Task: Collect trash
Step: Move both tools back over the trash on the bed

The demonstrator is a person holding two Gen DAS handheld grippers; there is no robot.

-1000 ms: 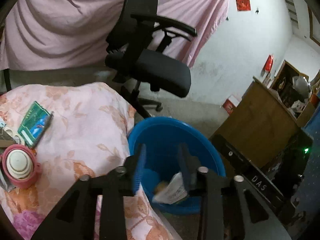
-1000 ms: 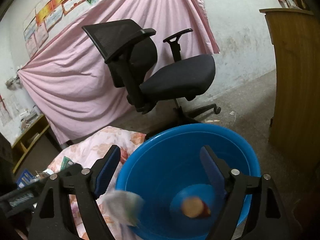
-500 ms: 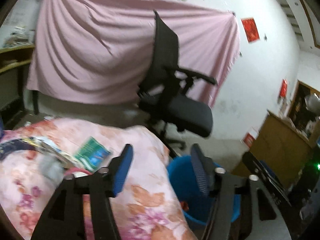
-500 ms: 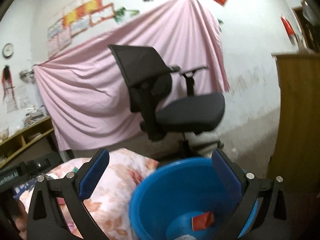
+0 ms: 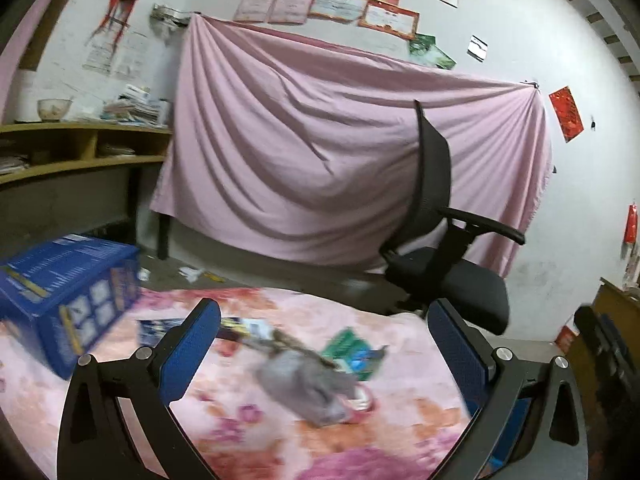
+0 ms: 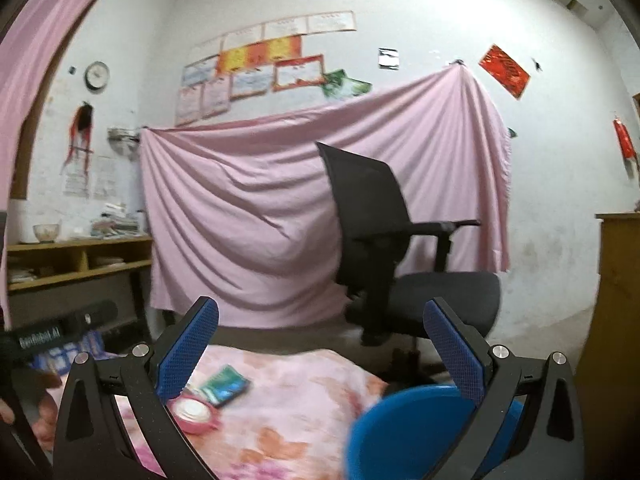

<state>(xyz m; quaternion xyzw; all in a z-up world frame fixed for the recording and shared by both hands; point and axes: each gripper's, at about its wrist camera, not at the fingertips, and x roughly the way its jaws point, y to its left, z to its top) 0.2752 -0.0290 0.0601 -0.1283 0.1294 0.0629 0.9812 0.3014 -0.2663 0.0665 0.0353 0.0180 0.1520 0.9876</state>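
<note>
Two grippers up and both spread wide, nothing between the jaws of either. The left gripper (image 5: 324,344) hangs over the floral cloth (image 5: 248,432), and the landmark here is the pink round container (image 5: 362,402) sitting on that cloth. Just on the near-left side of it, overlapping its edge, lies a grey crumpled wad (image 5: 308,388), blurred, likely the next bit of trash; open jaws framing it suggest a reach is being lined up. Behind the container sits a green packet (image 5: 346,350), and further left of it some flat printed wrappers (image 5: 244,328). Well off to the left stands a blue carton (image 5: 68,296).

The right gripper (image 6: 320,354) also sees the pink container (image 6: 192,412) with the green packet (image 6: 224,384) just behind it. Well to the right of the container, off the cloth's edge, the blue basin (image 6: 404,428) waits low, handy as the drop point. Its contents are hidden from here. An office chair (image 6: 392,256) stands beyond.
</note>
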